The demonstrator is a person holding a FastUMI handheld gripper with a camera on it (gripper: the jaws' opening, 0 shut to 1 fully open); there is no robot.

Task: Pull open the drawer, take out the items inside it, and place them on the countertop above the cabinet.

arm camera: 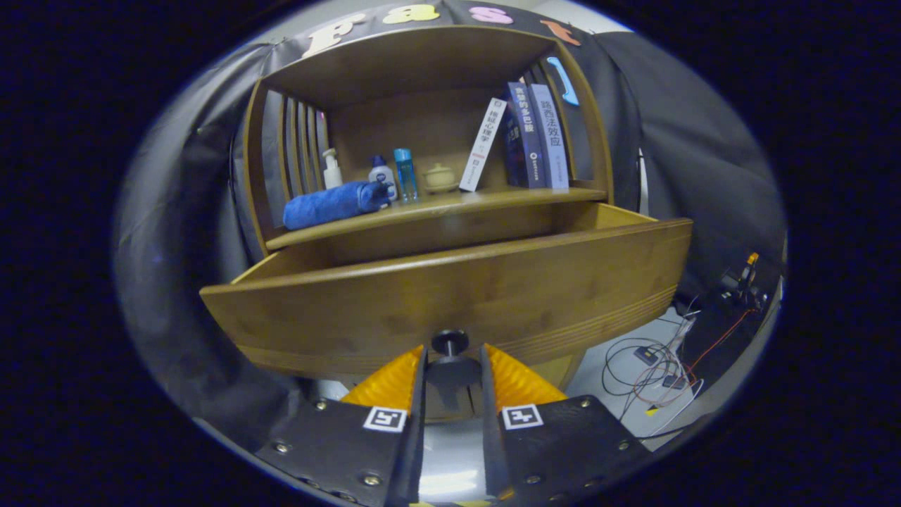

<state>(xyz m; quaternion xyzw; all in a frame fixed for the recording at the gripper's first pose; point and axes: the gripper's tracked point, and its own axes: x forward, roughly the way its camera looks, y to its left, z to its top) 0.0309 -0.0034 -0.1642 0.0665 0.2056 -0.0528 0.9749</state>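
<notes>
The wooden drawer (450, 296) stands pulled out of the cabinet, its front panel facing me and hiding whatever lies inside. A dark round knob (450, 343) sits at the lower middle of that panel. My gripper (453, 352) is shut on this knob, one finger pressing each side of it. Above the drawer runs the cabinet's countertop (493, 199). A rolled blue towel (334, 204) lies on its left part.
On the countertop stand a white pump bottle (331, 169), a small white bottle (382, 174), a blue bottle (405, 174), a small lidded pot (440, 177) and several books (531, 137). Slatted side walls and a top board enclose it. Cables (654, 366) lie on the floor at the right.
</notes>
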